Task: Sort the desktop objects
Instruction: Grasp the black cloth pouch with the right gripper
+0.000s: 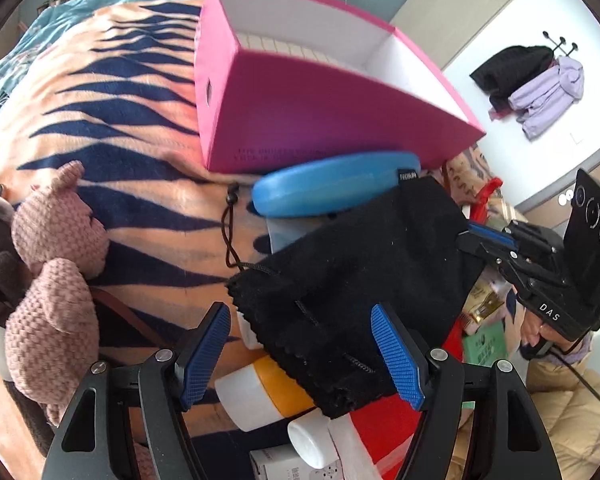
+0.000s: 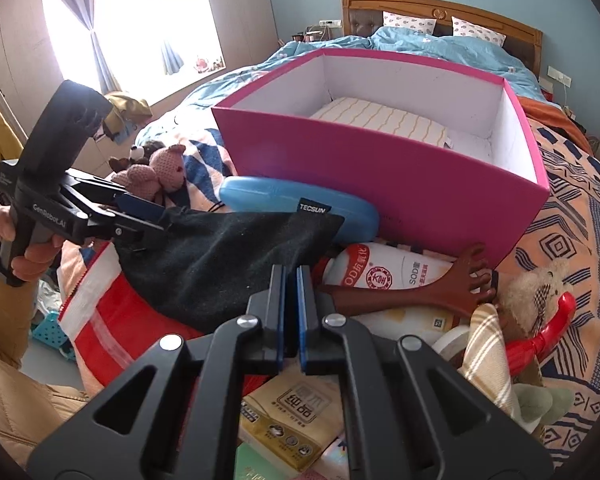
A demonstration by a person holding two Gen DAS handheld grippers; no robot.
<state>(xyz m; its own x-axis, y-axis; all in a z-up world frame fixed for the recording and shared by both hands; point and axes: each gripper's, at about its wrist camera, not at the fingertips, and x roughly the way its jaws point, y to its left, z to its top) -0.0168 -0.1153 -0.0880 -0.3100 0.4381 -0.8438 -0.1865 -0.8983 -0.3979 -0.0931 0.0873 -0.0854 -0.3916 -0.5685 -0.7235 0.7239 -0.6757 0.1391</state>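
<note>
My left gripper (image 1: 300, 354) has its fingers spread around the black pouch (image 1: 360, 280), not pinching it. Right gripper (image 2: 291, 280) is clenched on the pouch's edge, pink box (image 2: 380, 184) behind.

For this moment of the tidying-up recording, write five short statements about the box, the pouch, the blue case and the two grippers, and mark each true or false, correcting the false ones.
1. The pink box is packed to the brim. False: only a striped, pillow-like item lies in it, with white floor showing beside.
2. The right gripper is shut, with black pouch cloth at its tips. True.
3. The left gripper is shut tight. False: its blue pads stand apart, either side of the pouch.
4. The blue case lies against the outside of the box. True.
5. The brown back scratcher is inside the box. False: it lies outside, across a white bottle.
</note>
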